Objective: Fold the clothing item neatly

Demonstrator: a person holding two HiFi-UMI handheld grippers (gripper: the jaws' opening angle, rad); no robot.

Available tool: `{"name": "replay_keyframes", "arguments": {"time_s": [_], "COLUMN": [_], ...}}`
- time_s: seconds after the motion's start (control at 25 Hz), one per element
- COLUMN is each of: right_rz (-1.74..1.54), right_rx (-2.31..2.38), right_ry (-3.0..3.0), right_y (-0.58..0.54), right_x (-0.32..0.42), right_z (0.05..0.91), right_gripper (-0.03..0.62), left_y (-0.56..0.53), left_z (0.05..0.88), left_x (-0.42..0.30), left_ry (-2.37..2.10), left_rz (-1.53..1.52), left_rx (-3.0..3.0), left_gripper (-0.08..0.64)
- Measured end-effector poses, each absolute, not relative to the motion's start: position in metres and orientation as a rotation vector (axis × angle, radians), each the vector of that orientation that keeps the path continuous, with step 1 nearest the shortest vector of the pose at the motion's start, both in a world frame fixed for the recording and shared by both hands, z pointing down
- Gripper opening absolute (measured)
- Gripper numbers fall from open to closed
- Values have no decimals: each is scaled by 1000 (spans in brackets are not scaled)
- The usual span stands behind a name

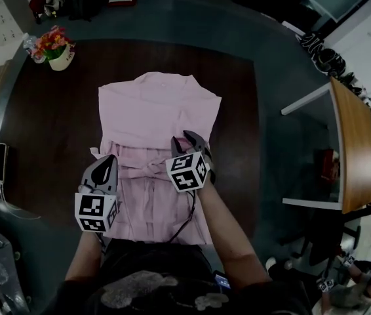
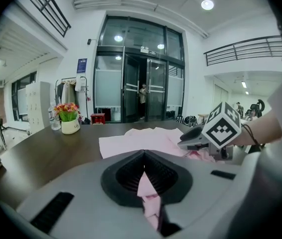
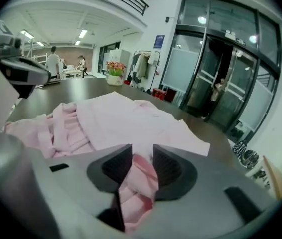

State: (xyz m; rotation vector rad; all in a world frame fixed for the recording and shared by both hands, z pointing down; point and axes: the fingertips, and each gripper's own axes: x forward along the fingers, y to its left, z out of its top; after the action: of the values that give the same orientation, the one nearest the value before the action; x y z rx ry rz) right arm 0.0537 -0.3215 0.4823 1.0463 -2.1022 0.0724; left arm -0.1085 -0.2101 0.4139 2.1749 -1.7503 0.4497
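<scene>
A pink garment lies on the dark round table, its far half flat and its near half gathered into folds. My left gripper sits at the garment's near left and is shut on a pinch of the pink cloth. My right gripper is over the middle of the garment. Its jaws stand apart, and a loose bunch of pink cloth lies in the gap between them. In the left gripper view the right gripper shows just above the cloth's right side.
A flower pot stands at the table's far left. A dark phone lies by the left rim. A wooden-topped table stands to the right, off the round table. Glass doors and a clothes rack are far behind.
</scene>
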Motion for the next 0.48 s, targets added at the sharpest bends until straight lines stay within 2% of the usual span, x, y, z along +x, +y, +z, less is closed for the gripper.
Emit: {"name": "replay_keyframes", "arguments": {"time_s": [0.12,0.48], "right_rz": [46,10], "right_rx": [1151,1376], "right_ry": [-2098,-2003], "right_y": [-336,-395], "right_x": [65,145], "right_z": [469,467], "right_gripper": [50,46], "left_y": [-210,-214], "left_z": [416,420], "left_x": [-111,-119], "left_ry": [-1753,-1782], "left_rz": [457,473], "left_rx": [2166,2135], "left_gripper": [9,9]}}
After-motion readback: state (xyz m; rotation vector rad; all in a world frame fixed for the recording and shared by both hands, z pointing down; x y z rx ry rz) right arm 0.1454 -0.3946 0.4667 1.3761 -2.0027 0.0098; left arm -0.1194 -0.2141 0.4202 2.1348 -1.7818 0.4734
